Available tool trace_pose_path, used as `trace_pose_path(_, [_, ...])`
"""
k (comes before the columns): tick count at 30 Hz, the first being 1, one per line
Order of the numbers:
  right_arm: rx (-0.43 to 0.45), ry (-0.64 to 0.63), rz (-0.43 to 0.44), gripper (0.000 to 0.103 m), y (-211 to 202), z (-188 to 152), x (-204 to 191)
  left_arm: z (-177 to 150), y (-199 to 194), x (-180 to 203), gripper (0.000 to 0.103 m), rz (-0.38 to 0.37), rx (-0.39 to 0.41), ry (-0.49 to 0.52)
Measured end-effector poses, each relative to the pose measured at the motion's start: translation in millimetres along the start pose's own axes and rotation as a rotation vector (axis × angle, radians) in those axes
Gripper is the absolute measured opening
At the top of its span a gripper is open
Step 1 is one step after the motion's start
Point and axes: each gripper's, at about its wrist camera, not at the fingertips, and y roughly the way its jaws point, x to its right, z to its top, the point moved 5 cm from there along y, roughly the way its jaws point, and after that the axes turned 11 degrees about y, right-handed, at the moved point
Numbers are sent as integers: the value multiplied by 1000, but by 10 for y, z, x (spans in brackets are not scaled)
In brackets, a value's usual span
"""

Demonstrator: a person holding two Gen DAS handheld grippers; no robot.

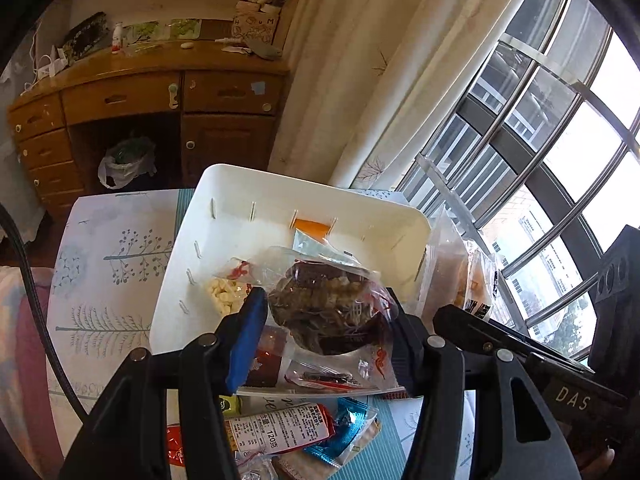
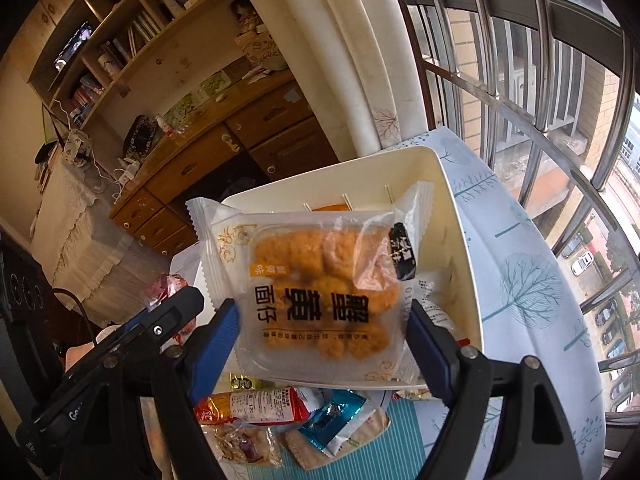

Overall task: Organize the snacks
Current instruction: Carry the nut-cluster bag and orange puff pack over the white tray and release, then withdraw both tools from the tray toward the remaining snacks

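My left gripper (image 1: pixel 328 332) is shut on a clear bag of dark brown snack (image 1: pixel 320 300), which it holds above the white bin (image 1: pixel 224 178). A bag of white pieces (image 1: pixel 224 296) and an orange packet (image 1: pixel 312 226) lie inside the bin. My right gripper (image 2: pixel 324 324) is shut on a wide packet of orange fried noodle snack (image 2: pixel 320 280), its blue pads (image 2: pixel 222 332) at the packet's two sides, over the near part of the same bin (image 2: pixel 460 240). A red packet (image 2: pixel 256 400) and a blue wrapper (image 2: pixel 340 416) lie on the table in front of the bin.
The table wears a cloth printed with trees (image 2: pixel 520 280). A window with metal bars (image 2: pixel 540 100) and a white curtain (image 1: pixel 380 80) are to the right. A wooden desk with drawers (image 1: pixel 140 100) stands behind. More loose snacks (image 1: pixel 280 428) lie by the near edge.
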Motion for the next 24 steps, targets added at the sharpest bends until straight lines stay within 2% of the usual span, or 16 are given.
trace_pose_path(3, [-20, -8, 3, 89, 30, 7, 4, -36, 12, -44, 64, 21, -26, -31])
trace_pose_path(5, [-13, -7, 14, 92, 0, 25, 24, -62, -22, -71, 78, 29, -24, -54])
trace_pose_path(8, [4, -27, 47, 95, -94, 52, 2, -78, -111, -53, 83, 44, -4, -72])
trace_pose_path(10, [2, -40, 68, 95, -146, 50, -14, -97, -167, -25, 86, 60, 0, -82])
trace_pose_path(24, [-64, -157, 146, 95, -476, -125, 94, -482, -493, 334, 86, 155, 16, -193])
